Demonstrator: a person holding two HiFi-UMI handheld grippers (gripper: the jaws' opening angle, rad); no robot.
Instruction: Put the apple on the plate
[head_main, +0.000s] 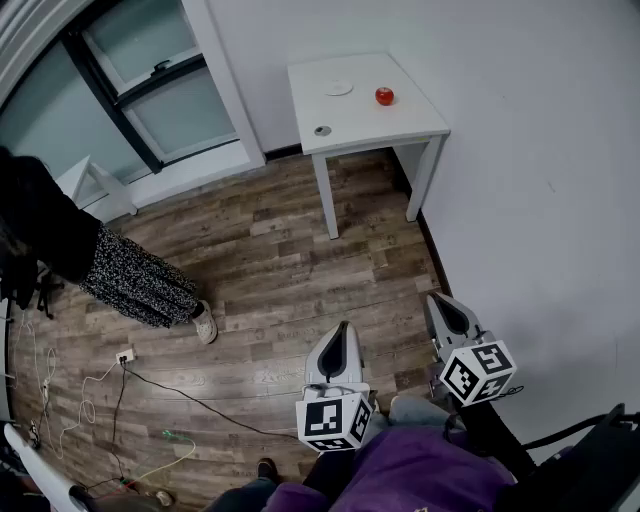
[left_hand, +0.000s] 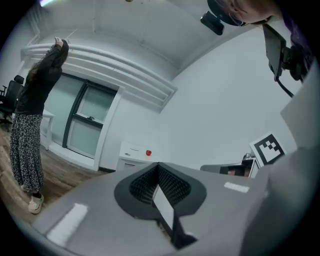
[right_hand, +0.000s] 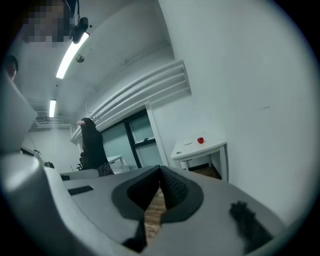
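- On the wood floor (head_main: 280, 260), cables (head_main: 190, 402) trail near the feet: likely a trip risk on the walk over.
- Person (head_main: 130, 278) stands at left, well apart from the path. Low risk unless they step in.
- Table (head_main: 400, 128) sits in the far corner. A bump could shake it.
- Left gripper (head_main: 344, 328) and right gripper (head_main: 438, 300) are both pressed together and empty. They must spread before reaching or they knock the fruit.
- Plate (head_main: 338, 88) looks small and shallow, so the drop could miss it.
- Apple (head_main: 384, 96) rests on the table, right of the plate and apart from it. Round and smooth, it may slip or roll toward the edge.
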